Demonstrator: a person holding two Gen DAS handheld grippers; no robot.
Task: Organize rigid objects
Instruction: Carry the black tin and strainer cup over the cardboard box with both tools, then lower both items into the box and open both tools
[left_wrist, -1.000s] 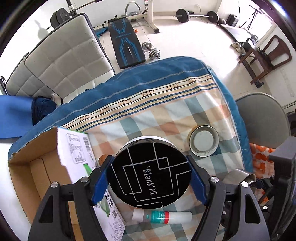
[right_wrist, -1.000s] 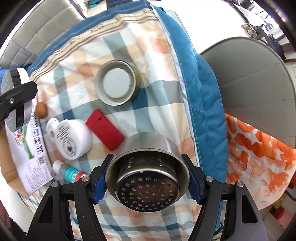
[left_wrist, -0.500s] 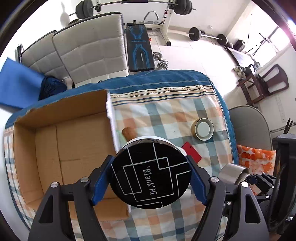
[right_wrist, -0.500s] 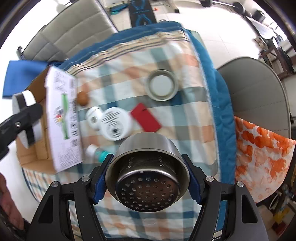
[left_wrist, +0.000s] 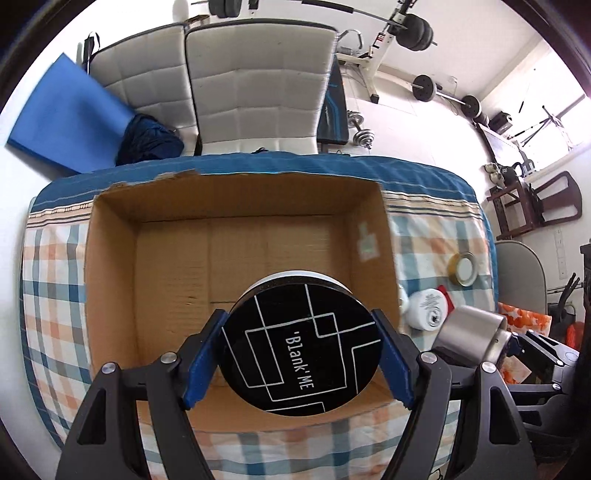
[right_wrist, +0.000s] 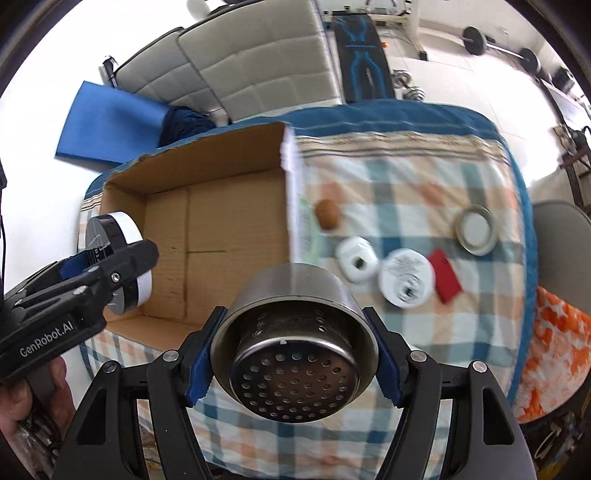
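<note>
Black tin (left_wrist: 301, 347), lettered "Blank ME", sits clamped between the left gripper (left_wrist: 299, 360) jaws, held over the open box (left_wrist: 110, 258) at the counter's left side; strainer (right_wrist: 293, 350) is gripped tight in the right gripper (right_wrist: 293, 360) jaws, above the counter's near edge; white jar (right_wrist: 406, 282), red card (right_wrist: 447, 280) and lid (right_wrist: 475, 229) lie on the checked cloth (right_wrist: 406, 184) toward the right edge.

Bright daylight, strong fisheye bend in both my views.
The window (left_wrist: 569, 122) at upper right blows out white; my right view smears the checked tablecloth (right_wrist: 406, 206), and black vignette rings the corners.
</note>
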